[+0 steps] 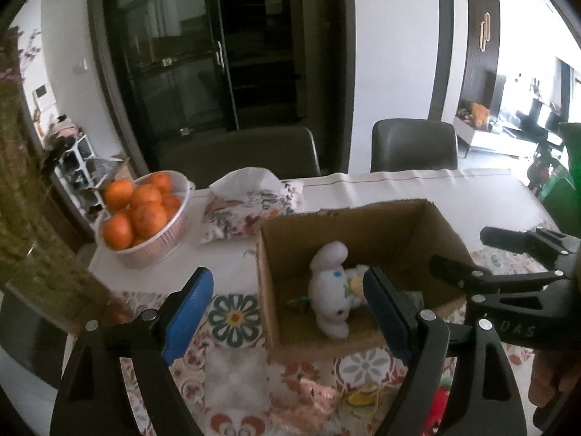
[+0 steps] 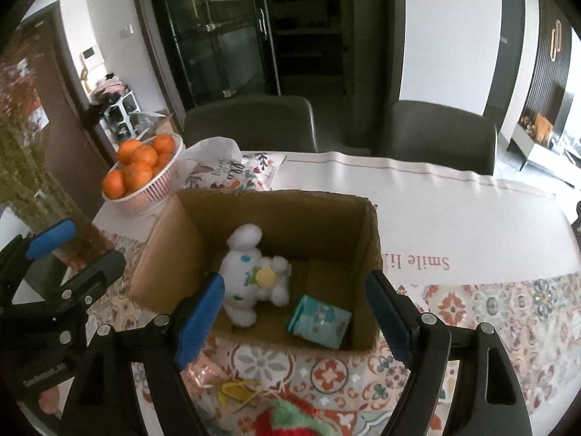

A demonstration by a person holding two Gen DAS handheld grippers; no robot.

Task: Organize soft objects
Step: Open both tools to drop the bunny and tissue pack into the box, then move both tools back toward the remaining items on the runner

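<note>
An open cardboard box (image 2: 326, 214) (image 1: 363, 225) stands on the patterned tablecloth. Inside it lies a white plush toy (image 2: 247, 276) (image 1: 334, 287) and a teal packet (image 2: 321, 321). My right gripper (image 2: 294, 312) hovers open over the box's near wall with nothing between its blue pads. My left gripper (image 1: 290, 312) stands open at the box's left side, the plush showing just past its right pad, apart from it. A red and green fuzzy object (image 2: 294, 418) and a yellow ribbon-like piece (image 2: 236, 390) lie on the cloth near the bottom edge.
A white basket of oranges (image 1: 145, 214) (image 2: 145, 170) sits at the back left beside a floral cushion (image 1: 250, 207) (image 2: 236, 172). Dry brown plants (image 1: 36, 218) rise at the left. Two grey chairs (image 2: 435, 134) stand behind the table. A person's hand (image 1: 555, 374) holds the other gripper.
</note>
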